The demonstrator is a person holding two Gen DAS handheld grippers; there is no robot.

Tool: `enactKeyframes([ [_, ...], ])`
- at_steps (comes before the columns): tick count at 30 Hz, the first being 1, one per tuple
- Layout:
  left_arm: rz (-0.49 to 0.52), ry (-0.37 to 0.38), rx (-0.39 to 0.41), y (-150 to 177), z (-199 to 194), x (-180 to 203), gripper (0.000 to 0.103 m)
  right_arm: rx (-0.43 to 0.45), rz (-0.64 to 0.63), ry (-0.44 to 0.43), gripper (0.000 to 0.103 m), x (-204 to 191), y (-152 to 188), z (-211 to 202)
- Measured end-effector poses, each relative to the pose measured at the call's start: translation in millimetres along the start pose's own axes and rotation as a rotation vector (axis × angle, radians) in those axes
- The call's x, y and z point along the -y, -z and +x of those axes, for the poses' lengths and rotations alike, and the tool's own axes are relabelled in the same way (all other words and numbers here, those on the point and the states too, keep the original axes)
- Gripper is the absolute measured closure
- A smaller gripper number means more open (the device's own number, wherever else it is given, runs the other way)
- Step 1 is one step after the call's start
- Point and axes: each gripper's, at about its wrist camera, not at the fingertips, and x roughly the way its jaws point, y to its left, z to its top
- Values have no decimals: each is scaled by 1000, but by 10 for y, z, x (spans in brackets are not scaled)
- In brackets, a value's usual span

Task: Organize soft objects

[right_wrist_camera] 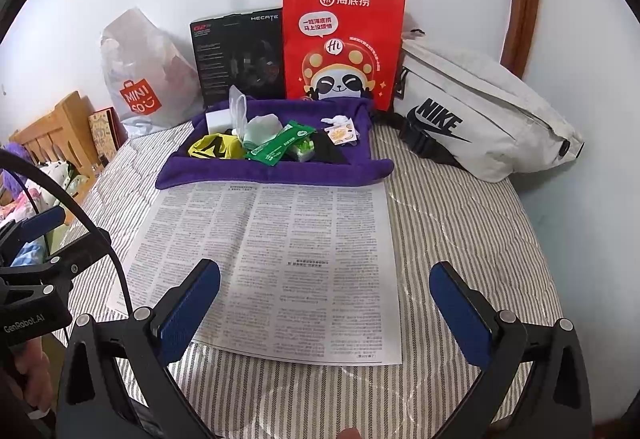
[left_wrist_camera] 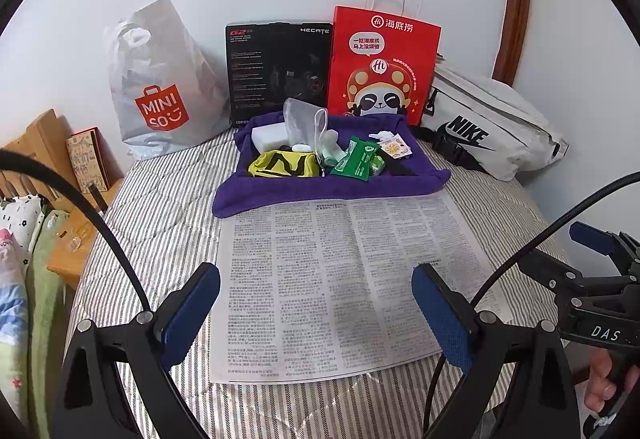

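Newspaper (left_wrist_camera: 340, 291) lies flat on the striped bed (left_wrist_camera: 160, 199), both the left hand-held gripper (left_wrist_camera: 316, 303) and the right hand-held gripper (right_wrist_camera: 324, 303) hang over it with fingers wide apart and empty, and the soft things sit on the purple towel (left_wrist_camera: 280, 191) behind it.

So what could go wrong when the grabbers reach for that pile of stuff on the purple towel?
1. The small things on the purple towel lie crowded and overlapping, so the jaws might pinch two at once, say the green packet with the yellow cloth.
2. The clear pouch stands upright and could tip over if bumped.
3. The newspaper lies loose on the striped bedding, right under the open left gripper and right gripper; a low reach might drag or crumple it.
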Motion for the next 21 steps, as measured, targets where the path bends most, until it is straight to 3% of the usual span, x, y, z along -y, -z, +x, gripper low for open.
enactKeyframes([
  [21, 3, -2, 4, 9, -34, 29, 6, -5, 11, 0, 0, 14, 0, -8],
])
